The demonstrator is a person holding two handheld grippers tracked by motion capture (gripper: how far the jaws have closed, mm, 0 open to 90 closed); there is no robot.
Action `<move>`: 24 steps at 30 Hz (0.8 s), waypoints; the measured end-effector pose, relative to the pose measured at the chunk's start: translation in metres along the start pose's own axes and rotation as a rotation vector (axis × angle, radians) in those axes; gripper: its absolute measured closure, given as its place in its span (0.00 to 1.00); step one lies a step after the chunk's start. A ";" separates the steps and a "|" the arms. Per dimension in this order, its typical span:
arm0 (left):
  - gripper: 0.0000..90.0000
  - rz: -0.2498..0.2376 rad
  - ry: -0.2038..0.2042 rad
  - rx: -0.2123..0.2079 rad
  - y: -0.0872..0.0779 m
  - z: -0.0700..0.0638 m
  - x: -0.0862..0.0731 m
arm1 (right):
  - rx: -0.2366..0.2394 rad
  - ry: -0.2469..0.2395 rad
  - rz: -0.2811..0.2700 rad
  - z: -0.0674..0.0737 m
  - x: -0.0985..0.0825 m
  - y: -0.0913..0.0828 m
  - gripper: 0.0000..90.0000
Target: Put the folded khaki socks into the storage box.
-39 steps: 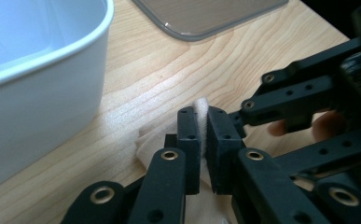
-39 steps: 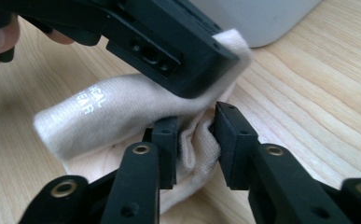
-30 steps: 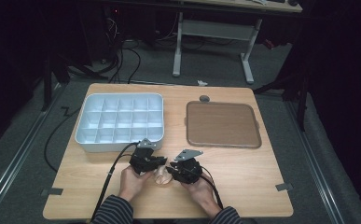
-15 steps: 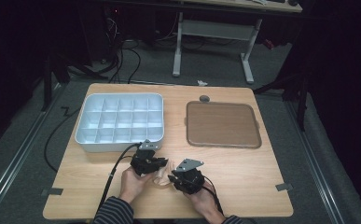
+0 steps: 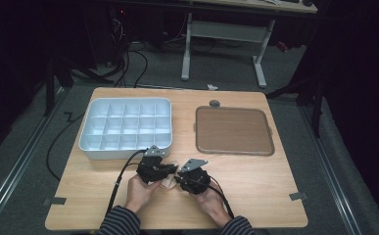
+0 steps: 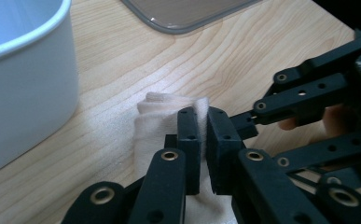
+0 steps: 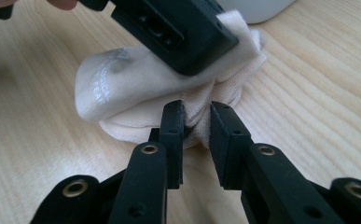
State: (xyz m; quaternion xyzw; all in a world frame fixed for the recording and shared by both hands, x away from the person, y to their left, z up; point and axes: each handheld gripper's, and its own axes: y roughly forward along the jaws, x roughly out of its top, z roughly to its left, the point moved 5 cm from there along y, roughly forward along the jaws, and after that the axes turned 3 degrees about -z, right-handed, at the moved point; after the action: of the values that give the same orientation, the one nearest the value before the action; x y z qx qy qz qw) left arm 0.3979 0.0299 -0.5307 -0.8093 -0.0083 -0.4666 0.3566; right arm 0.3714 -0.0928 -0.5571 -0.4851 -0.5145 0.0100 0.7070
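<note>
A small cream sock [image 7: 136, 88] lies bunched on the table [image 5: 255, 181] near the front edge, directly between the two grippers and touching both. The left gripper [image 6: 201, 135] has its jaws pressed nearly together on a fold of it. The right gripper [image 7: 197, 126] stands narrowly apart, with cloth just between its tips. Its long axis seems to run from one gripper to the other. I count one sock, one white divided box [image 5: 123, 127] and one brown tray [image 5: 233, 129].

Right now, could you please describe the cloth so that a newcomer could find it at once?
Start at the wooden table and look at its near edge, in front of the white divided tray. There, between the left gripper and right gripper, lies the cloth. It is the only soft, cream, bunched thing there.
</note>
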 end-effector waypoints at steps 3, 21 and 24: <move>0.95 -0.010 -0.015 -0.002 0.000 0.003 0.001 | 0.012 0.005 -0.007 -0.003 0.002 0.003 0.84; 0.94 0.032 -0.027 0.043 0.013 0.015 -0.002 | 0.028 -0.005 -0.059 0.004 0.001 -0.014 0.83; 0.94 0.033 -0.028 0.044 0.013 0.014 -0.002 | 0.042 -0.036 -0.088 0.018 0.004 -0.019 0.81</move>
State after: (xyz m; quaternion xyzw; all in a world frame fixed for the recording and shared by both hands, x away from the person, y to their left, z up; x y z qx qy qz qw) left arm 0.4121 0.0293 -0.5441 -0.8078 -0.0103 -0.4492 0.3816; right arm 0.3505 -0.0886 -0.5409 -0.4468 -0.5476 -0.0014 0.7074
